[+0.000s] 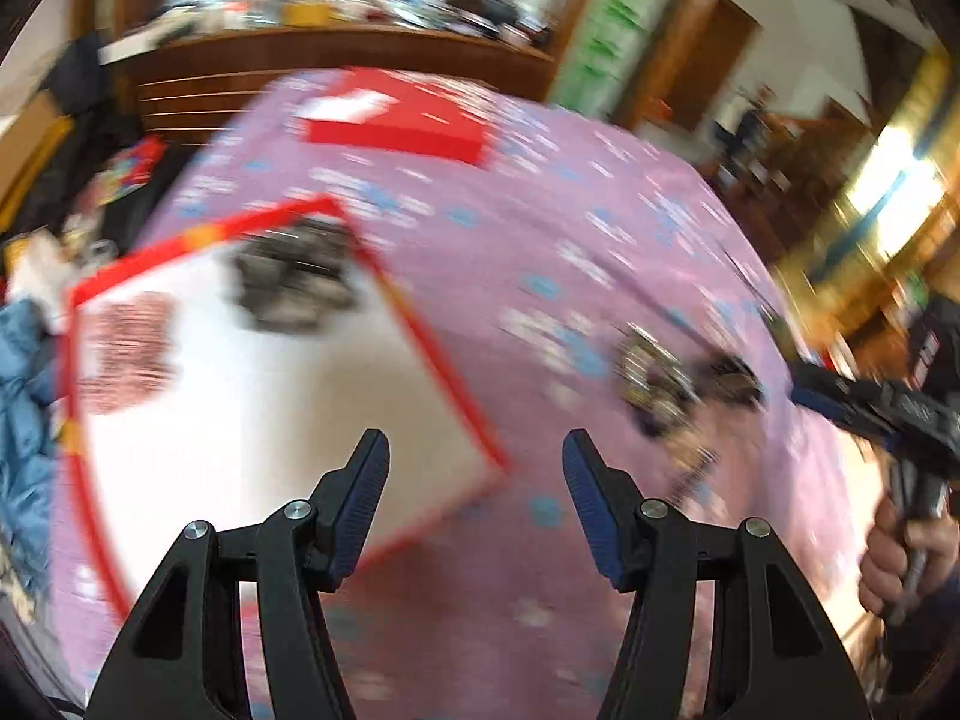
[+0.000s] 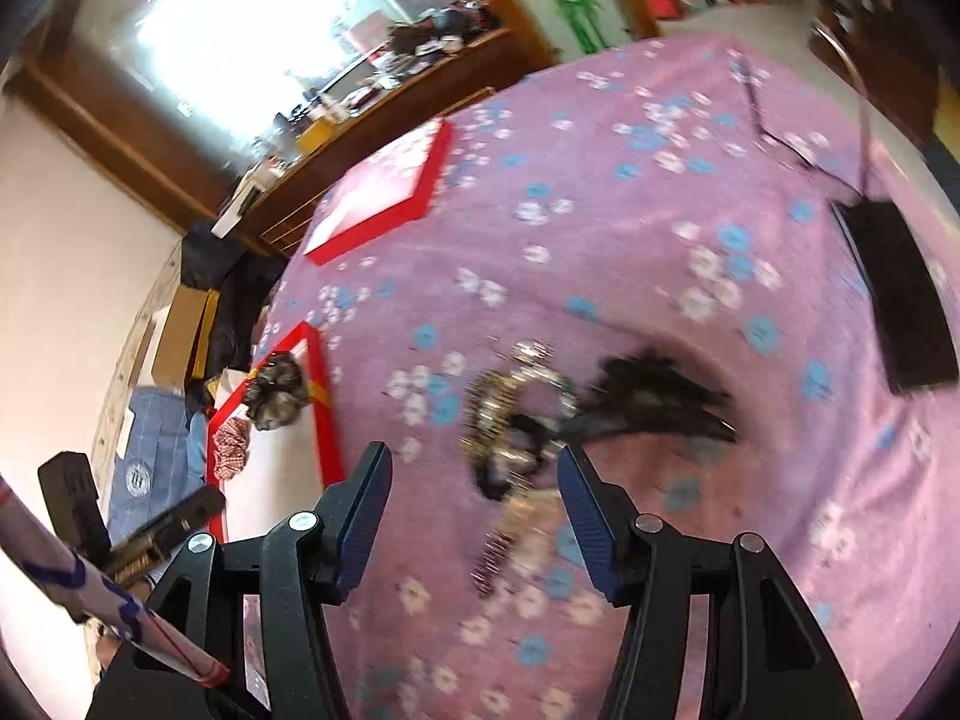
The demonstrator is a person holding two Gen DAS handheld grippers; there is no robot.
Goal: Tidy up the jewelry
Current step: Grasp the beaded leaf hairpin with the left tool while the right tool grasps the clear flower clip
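A red-rimmed box with a white floor (image 1: 270,420) lies on the purple flowered cloth (image 1: 540,228); it also shows in the right wrist view (image 2: 327,420). In it lie a dark grey scrunchie (image 1: 294,276) (image 2: 276,393) and a red patterned one (image 1: 123,354) (image 2: 231,447). A pile of jewelry and dark hair pieces (image 1: 678,384) (image 2: 528,420) lies on the cloth to the right of the box. My left gripper (image 1: 474,504) is open and empty over the box's near corner. My right gripper (image 2: 474,516) is open and empty just short of the pile.
The red box lid (image 1: 396,120) (image 2: 378,192) lies at the far side of the cloth. A black flat device with a cable (image 2: 900,294) lies at the right. A cluttered wooden sideboard (image 1: 336,54) stands behind. Both views are motion-blurred.
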